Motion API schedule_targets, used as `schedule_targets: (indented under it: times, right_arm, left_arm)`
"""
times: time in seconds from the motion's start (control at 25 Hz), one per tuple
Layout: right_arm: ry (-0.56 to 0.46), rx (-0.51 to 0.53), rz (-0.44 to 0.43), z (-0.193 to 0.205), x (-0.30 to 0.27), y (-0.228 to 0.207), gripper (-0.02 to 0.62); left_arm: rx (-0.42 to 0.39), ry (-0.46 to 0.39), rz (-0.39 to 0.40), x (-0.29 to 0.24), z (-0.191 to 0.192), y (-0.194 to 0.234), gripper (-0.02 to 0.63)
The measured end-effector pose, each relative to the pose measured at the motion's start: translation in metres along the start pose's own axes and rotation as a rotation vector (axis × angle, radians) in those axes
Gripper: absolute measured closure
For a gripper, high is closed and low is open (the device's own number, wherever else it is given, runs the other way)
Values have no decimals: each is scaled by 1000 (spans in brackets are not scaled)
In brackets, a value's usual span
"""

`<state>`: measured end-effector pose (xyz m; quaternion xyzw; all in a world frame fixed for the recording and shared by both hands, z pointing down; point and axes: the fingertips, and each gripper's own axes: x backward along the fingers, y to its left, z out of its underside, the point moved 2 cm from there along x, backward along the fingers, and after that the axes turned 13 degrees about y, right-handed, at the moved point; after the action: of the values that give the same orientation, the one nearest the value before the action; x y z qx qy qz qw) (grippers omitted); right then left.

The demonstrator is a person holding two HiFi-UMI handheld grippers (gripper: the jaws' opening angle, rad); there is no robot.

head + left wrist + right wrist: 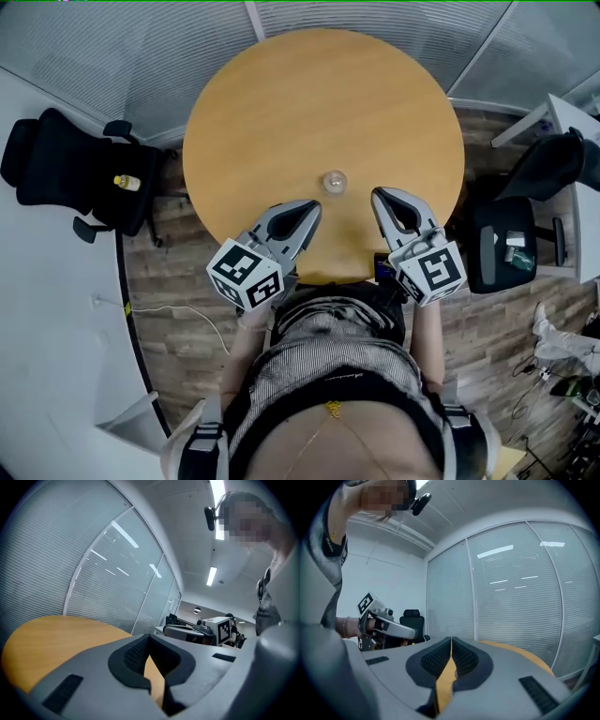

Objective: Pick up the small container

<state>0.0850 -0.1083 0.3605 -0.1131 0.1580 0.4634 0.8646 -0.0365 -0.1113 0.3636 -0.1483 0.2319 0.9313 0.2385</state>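
One small container (pixel 335 181), details indistinct

An office meeting room: a round table (pixel 281 94) in the middle, a black chair (pixel 56 169) at 9 o'clock, a second chair (pixel 511 248) at 3, blind-covered glass walls (pixel 122 56) from 10 to 2, and strip lights (pixel 212 575) overhead.

Left tool (pixel 312 208), right tool (pixel 379 196): jaws together, tips converging.
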Motion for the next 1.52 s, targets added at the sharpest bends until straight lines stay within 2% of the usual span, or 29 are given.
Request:
schedule_targets:
  times: [0.2, 0.36, 0.64, 0.96, 1.24, 1.52]
  right_arm:
    - [-82, -28, -55, -14, 8, -16, 575]
    - [-111, -45, -72, -20, 12, -28, 575]
    - [-137, -16, -93, -26, 19, -38, 575]
    - [-155, 21, -102, -24, 30, -45, 575]
    - [-175, 53, -177, -25, 31, -40, 575]
    - [-168, 72, -149, -32, 24, -29, 575]
  left_arm:
    - [-12, -64, -25, -8, -14, -12, 601]
    - [-66, -70, -74, -11, -21, -19, 601]
    - [-95, -106, -128, -12, -32, -28, 601]
    - [-76, -137, -163, -12, -32, -38, 601]
    - [-44, -159, -194, -8, -20, -47, 601]
    - [-52, -138, -158, -1, -21, -36, 601]
